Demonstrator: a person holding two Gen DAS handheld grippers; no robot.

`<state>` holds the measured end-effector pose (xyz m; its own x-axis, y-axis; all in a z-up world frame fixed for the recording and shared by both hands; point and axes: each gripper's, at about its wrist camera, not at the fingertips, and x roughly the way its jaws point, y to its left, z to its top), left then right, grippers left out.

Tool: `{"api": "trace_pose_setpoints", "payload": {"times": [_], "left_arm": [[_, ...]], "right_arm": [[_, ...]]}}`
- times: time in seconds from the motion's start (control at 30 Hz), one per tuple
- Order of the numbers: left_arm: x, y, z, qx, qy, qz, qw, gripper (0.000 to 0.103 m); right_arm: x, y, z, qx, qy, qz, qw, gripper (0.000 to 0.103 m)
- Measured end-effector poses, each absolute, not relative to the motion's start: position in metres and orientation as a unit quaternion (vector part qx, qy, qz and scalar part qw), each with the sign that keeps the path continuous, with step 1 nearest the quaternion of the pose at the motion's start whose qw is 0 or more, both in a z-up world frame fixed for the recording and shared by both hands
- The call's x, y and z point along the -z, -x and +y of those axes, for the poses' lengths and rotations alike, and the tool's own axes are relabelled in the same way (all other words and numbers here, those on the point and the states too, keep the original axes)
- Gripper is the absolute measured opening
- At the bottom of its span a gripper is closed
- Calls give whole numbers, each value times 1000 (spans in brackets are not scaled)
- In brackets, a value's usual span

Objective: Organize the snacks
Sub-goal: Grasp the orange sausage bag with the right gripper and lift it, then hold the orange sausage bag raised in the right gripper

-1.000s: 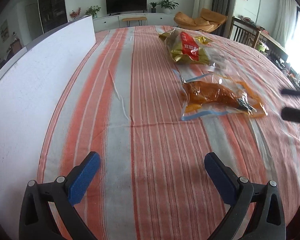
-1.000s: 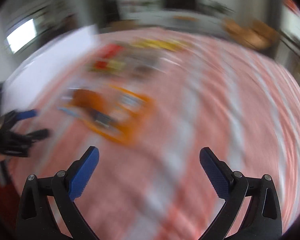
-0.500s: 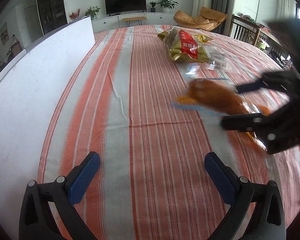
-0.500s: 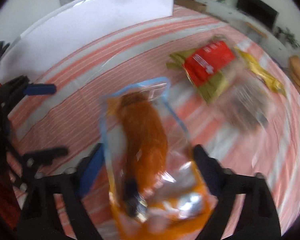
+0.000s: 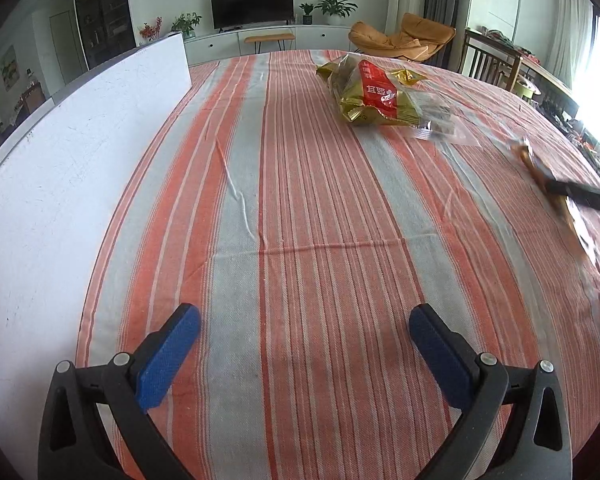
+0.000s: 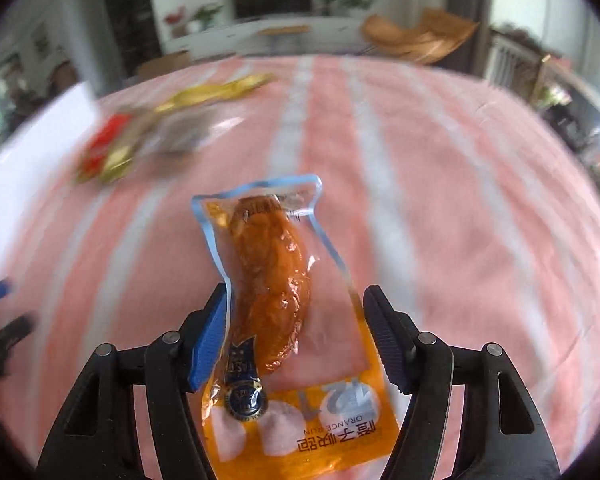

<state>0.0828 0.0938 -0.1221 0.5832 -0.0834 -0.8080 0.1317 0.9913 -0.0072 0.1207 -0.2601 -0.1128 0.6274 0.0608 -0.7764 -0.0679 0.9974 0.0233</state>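
Note:
My right gripper (image 6: pixel 296 336) is shut on an orange vacuum pack of chicken (image 6: pixel 276 280) and holds it above the striped cloth; the pack's edge (image 5: pixel 540 168) shows blurred at the right of the left wrist view. A gold and red snack bag (image 5: pixel 374 94) lies at the far side of the table, with a clear pack (image 5: pixel 440 118) against it; the bag also shows blurred in the right wrist view (image 6: pixel 112 148). My left gripper (image 5: pixel 304 344) is open and empty, low over the near part of the cloth.
A tall white board (image 5: pixel 72 152) stands along the left edge of the table (image 5: pixel 300 208), which is covered in orange and grey striped cloth. Chairs and a television cabinet stand beyond the far edge.
My right gripper closed on the chicken pack, lifted it off the cloth and carried it right, out of the middle of the left wrist view. My left gripper has not moved.

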Motion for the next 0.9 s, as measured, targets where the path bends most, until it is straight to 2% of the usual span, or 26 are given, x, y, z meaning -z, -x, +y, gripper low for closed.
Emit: {"api": "trace_pose_setpoints", "payload": {"times": [0.2, 0.3, 0.9], "left_arm": [[122, -83, 94, 59, -27, 452, 890, 103], [122, -83, 94, 59, -26, 452, 890, 103], [122, -83, 94, 58, -26, 452, 890, 103]], "right_arm": [[119, -147, -282, -5, -11, 431, 902, 95], [121, -145, -280, -9, -4, 439, 899, 99], [122, -150, -267, -9, 1, 443, 896, 102]]}}
